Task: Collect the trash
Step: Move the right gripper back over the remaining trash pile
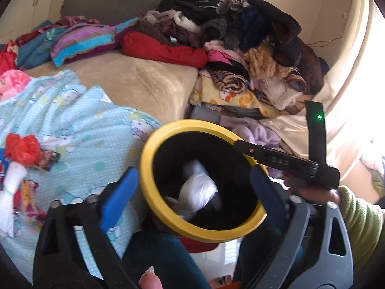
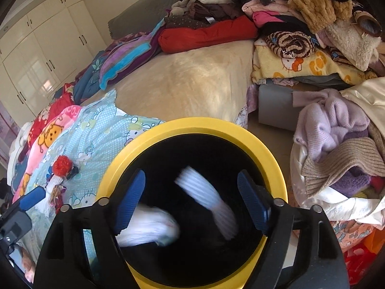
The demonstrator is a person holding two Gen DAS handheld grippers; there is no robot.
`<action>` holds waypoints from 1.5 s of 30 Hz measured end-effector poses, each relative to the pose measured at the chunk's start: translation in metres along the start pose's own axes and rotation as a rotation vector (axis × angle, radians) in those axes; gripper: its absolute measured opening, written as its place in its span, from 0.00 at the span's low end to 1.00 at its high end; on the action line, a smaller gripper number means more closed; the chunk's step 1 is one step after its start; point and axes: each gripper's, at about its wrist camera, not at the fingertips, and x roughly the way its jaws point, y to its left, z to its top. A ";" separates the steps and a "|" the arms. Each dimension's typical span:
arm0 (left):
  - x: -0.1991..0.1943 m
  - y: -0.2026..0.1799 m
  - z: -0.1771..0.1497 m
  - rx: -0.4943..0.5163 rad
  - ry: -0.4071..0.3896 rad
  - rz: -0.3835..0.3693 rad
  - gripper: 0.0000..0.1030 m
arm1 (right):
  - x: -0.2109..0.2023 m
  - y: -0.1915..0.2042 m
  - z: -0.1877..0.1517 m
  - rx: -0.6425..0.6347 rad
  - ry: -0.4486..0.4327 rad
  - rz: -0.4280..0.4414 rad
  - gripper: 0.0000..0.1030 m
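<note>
A black bin with a yellow rim stands against the bed. My left gripper hangs open over its mouth, and crumpled white paper lies inside below it. My right gripper is open above the same bin; two blurred white pieces are in the air inside, touching neither pad. On the light blue blanket to the left lie a red crumpled wad, a white tissue and colourful wrappers.
A tall heap of clothes covers the bed's far right, and folded blankets lie at the back left. A lilac knit pile sits right of the bin. White wardrobes stand at the left. A green sleeve holds the other gripper.
</note>
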 end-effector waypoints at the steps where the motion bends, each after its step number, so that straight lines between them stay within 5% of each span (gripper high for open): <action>1: -0.003 0.002 0.000 -0.004 -0.010 0.012 0.89 | -0.001 0.002 0.000 -0.006 -0.004 0.000 0.77; 24: -0.066 0.063 0.004 -0.103 -0.174 0.204 0.89 | -0.034 0.101 -0.004 -0.208 -0.165 0.116 0.87; 45: -0.120 0.135 -0.008 -0.263 -0.283 0.326 0.89 | -0.021 0.193 -0.018 -0.363 -0.141 0.225 0.90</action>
